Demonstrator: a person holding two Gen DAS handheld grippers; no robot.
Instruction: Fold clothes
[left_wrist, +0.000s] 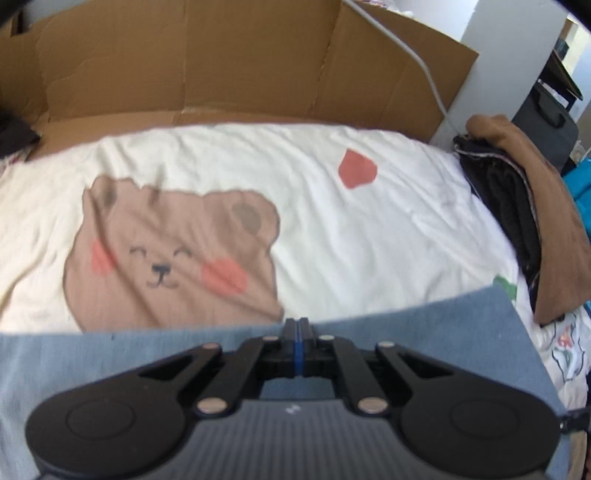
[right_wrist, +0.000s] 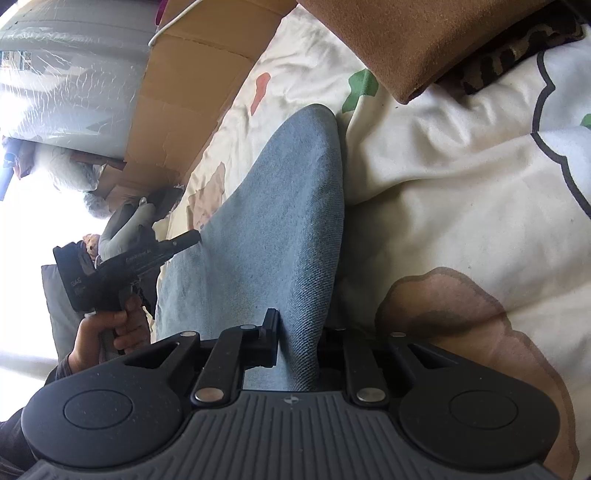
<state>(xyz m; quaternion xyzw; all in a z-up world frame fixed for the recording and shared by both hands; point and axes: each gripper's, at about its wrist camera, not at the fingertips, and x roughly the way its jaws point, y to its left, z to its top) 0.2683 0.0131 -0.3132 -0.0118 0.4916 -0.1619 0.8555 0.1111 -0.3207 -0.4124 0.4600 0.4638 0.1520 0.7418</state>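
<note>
A: Left wrist view: left gripper (left_wrist: 298, 326) clamped tight on the edge of the blue denim cloth (left_wrist: 424, 332), over the cream bear-print bedsheet (left_wrist: 332, 229).
B: Why?
A: Likely carrying a fold. Right gripper (right_wrist: 295, 343) straddles the other end, jaws part-open, anchoring; grip unclear.

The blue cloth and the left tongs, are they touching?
Touching. The left wrist view shows the left tongs shut on the edge of the blue cloth; the right wrist view shows their tip meeting the same cloth.
</note>
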